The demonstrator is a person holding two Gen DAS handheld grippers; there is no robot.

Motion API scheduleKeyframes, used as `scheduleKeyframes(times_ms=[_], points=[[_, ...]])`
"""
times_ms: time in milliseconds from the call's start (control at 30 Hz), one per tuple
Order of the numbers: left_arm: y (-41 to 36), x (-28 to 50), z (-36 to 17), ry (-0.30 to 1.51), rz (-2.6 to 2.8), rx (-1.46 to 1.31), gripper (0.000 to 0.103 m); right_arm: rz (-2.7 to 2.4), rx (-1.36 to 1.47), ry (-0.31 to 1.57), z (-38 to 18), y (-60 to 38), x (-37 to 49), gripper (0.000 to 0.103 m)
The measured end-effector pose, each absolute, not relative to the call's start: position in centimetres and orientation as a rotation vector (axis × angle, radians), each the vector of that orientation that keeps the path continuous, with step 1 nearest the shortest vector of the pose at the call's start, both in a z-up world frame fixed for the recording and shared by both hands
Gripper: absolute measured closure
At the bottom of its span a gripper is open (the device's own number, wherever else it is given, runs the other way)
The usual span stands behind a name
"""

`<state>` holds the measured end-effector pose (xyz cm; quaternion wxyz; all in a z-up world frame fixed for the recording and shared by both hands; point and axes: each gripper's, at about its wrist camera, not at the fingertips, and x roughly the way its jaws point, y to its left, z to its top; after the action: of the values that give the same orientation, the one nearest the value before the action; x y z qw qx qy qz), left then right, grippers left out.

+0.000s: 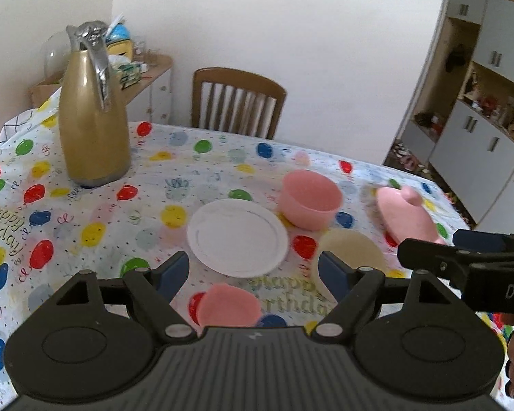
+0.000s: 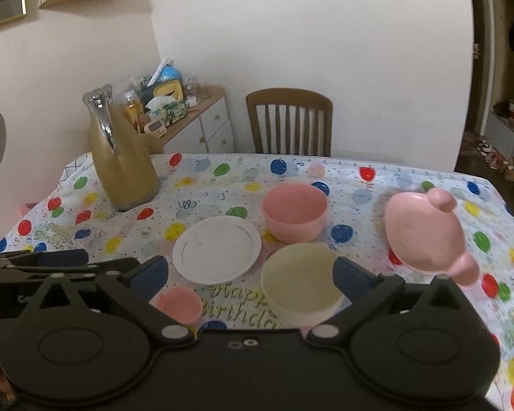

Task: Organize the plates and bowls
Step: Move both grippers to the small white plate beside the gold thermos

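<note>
The left gripper [image 1: 253, 274] hangs over the table with its blue-padded jaws spread and nothing between them. From its camera, the white plate [image 1: 237, 238] lies flat on the balloon tablecloth [image 1: 85, 212], round and shallow with a faint ring inside its rim. Just right of the plate and farther back stands the large pink bowl [image 1: 309, 202], upright and deep. At the plate's right edge sits the cream bowl [image 1: 353, 251]; just nearer than the plate is the small pink bowl [image 1: 229, 304]. Well right of the plate lies a pink eared dish [image 1: 407, 214].

From the right camera, the right gripper [image 2: 252, 279] is likewise released, jaws wide, empty. The cream bowl [image 2: 300, 279] sits just right of the white plate [image 2: 216, 248], the large pink bowl [image 2: 294, 212] behind it. A gold jug [image 2: 123, 167] stands far back left of the plate.
</note>
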<state>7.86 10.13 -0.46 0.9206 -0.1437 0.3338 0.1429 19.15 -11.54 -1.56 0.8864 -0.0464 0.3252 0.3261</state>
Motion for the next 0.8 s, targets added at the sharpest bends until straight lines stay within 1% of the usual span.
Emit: scheduleKeyframes(times_ms=[467, 567, 667, 700, 767, 800], points=[[16.5, 14.6, -4.0, 0.785, 0.388, -0.351, 0.020, 0.696, -0.127, 0.837, -5.2, -4.7, 28.1, 0.002], [17.7, 16.0, -5.0, 0.814, 0.412, -0.358, 0.020, 0.711, -0.124, 0.895, -6.3, -3.2, 29.9, 0.005], [18.7, 17.0, -6.0, 0.841, 0.427, -0.384, 0.020, 0.721, -0.122, 0.934, -7.4, -2.0, 31.4, 0.010], [18.9, 17.2, -6.2, 0.848, 0.431, -0.390, 0.020, 0.719, -0.120, 0.949, -7.8, -1.6, 31.9, 0.014], [19.4, 17.9, -6.8, 0.861, 0.439, -0.402, 0.020, 0.717, -0.112, 0.978, -8.4, -1.1, 32.9, 0.015], [19.7, 18.2, -7.1, 0.866, 0.440, -0.408, 0.020, 0.720, -0.108, 0.993, -8.7, -0.8, 33.3, 0.017]])
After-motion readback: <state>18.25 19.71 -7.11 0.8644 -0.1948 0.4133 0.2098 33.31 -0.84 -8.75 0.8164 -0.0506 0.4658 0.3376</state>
